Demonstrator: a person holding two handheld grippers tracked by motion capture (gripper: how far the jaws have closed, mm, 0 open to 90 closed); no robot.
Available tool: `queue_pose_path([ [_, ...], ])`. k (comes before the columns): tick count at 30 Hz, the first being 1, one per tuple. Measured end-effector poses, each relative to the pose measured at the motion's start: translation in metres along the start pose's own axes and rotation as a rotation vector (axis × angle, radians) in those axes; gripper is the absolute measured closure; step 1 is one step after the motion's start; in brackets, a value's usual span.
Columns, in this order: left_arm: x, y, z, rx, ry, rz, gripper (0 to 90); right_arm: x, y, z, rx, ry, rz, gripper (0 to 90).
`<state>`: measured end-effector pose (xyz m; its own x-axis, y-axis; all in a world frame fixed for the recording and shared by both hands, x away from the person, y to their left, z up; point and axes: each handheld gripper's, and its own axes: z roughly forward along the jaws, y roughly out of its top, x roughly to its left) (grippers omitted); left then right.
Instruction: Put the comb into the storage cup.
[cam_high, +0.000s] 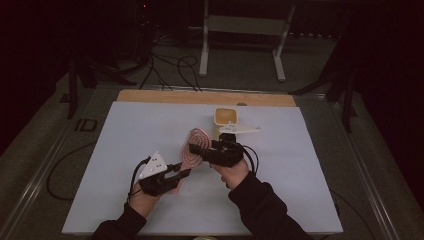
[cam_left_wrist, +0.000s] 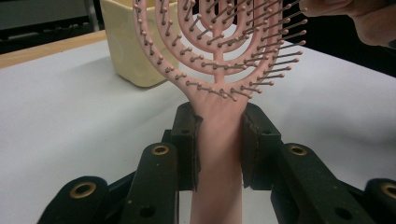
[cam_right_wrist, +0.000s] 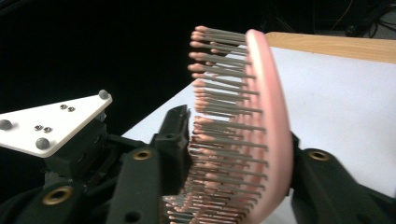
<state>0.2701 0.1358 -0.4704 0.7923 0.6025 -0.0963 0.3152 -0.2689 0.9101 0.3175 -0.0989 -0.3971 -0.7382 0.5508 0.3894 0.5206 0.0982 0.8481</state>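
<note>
Hairbrush (cam_high: 194, 146) held aloft, yellow tub (cam_high: 226, 117) just behind it.

High view: fixed above the person's edge of the table (cam_high: 125, 150), facing forward and down; takes in the whole white tabletop and the dark floor beyond.

Left gripper view: rides low on the left gripper (cam_left_wrist: 219, 140), looks along its jaws, very near the pink hairbrush (cam_left_wrist: 219, 60); cream cup (cam_left_wrist: 128, 46) behind.

Right gripper view: rides on the right gripper (cam_right_wrist: 233, 163), close against the brush's bristles edge-on, left gripper's grey plate beyond.

All three views share the brush; high and left views share the cup.
</note>
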Motion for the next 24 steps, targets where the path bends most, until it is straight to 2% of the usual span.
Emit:
queue_pose_path([
  [9, -0.0004, -0.0008, 0.0027, 0.014, -0.003, -0.006, 71.4, -0.0019, -0.0001, -0.0003, 0.008, 0.025, 0.01, 63.7],
  [18, -0.001, 0.0016, 0.0038, 0.02, -0.013, -0.018, 70.6, 0.0036, 0.0018, -0.001, -0.008, 0.027, -0.055, 64.3],
  [24, -0.003, 0.0024, 0.0066, 0.042, 0.009, -0.055, 51.2, 0.0051, 0.0058, -0.002, -0.021, 0.009, -0.104, 64.5],
])
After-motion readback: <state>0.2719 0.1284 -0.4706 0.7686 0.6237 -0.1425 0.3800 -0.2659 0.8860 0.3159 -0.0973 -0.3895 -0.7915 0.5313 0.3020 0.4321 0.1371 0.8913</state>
